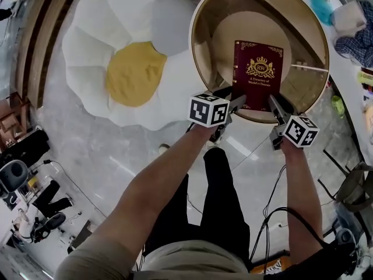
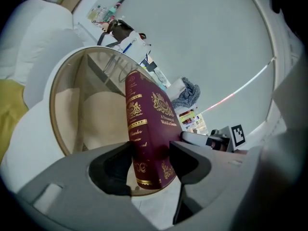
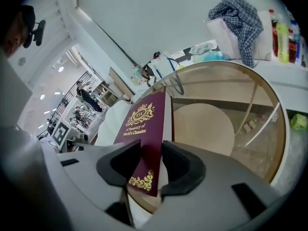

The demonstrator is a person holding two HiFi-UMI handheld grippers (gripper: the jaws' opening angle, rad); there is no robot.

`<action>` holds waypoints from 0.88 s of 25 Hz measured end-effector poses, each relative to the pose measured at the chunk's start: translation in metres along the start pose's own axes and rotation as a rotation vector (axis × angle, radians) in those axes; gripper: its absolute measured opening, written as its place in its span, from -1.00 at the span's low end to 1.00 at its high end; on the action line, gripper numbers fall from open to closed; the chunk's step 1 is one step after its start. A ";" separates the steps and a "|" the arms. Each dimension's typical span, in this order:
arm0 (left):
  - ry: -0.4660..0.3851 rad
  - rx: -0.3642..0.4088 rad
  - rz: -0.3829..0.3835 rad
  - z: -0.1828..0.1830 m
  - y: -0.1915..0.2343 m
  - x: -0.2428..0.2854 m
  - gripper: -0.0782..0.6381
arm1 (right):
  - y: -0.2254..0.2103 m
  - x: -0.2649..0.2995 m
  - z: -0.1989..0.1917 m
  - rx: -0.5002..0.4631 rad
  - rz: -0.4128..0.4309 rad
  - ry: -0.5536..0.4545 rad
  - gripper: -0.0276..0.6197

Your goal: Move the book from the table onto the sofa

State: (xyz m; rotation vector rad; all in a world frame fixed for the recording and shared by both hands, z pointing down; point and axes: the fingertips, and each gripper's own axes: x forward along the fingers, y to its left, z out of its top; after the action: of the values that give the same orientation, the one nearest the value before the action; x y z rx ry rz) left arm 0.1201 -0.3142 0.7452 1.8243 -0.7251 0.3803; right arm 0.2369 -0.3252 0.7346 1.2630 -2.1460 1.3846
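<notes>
1. Head view
   - The book [image 1: 258, 74], burgundy with gold print, lies flat on the round glass-topped bench [image 1: 195, 57], near its lower rim.
   - The left hand-held gripper [image 1: 236, 102] is at the book's lower-left corner and the right hand-held gripper [image 1: 277, 107] at its lower-right corner.
   - The sofa [image 1: 135, 72], a white egg-shaped cushion with a yellow centre, sits on the floor at the left of the frame, just beside the bench.
   - Step in hand, as I judge it: taking a two-handed grip, with the lift not yet begun.

2. Left gripper view
   - The jaws are clenched on the book's [image 2: 147, 129] spine corner, one pad on either face.
   - The bench rim [image 2: 55, 119] curves behind it and the sofa's white edge [image 2: 29, 57] fills the far left.
   - A checked cloth [image 2: 188, 94] and small clutter lie beyond, well apart from the book.

3. Right gripper view
   - The book's [image 3: 144, 124] other near corner fills the gap between the jaws. The pads appear to be grasping it, though less surely than on the left.
   - Bottles [image 3: 284, 28] and the checked cloth [image 3: 238, 18] sit on a counter at the upper right, out of the path.

4. Next move, as a judgement
   - Firm up the right grip and raise both corners together so the book stays level.
   - Clear the raised bench rim, then carry the book left and set it down on the sofa.
   - The rim is the only thing in the way — a corner-only grip may let the far edge sag.
</notes>
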 end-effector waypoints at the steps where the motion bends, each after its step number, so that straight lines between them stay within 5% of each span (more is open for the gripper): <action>1: -0.016 -0.013 0.000 0.000 0.003 -0.015 -0.11 | 0.015 0.003 -0.001 -0.007 0.004 -0.001 -0.45; 14: -0.231 -0.065 0.128 -0.012 0.077 -0.163 -0.11 | 0.156 0.073 -0.041 -0.125 0.174 0.061 -0.45; 22: -0.325 -0.195 0.193 -0.050 0.156 -0.263 -0.11 | 0.261 0.140 -0.096 -0.246 0.247 0.203 -0.46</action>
State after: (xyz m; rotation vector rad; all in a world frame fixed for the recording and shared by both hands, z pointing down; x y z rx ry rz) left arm -0.1765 -0.2261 0.7259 1.6530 -1.1285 0.1302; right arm -0.0700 -0.2761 0.7185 0.7559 -2.2985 1.2280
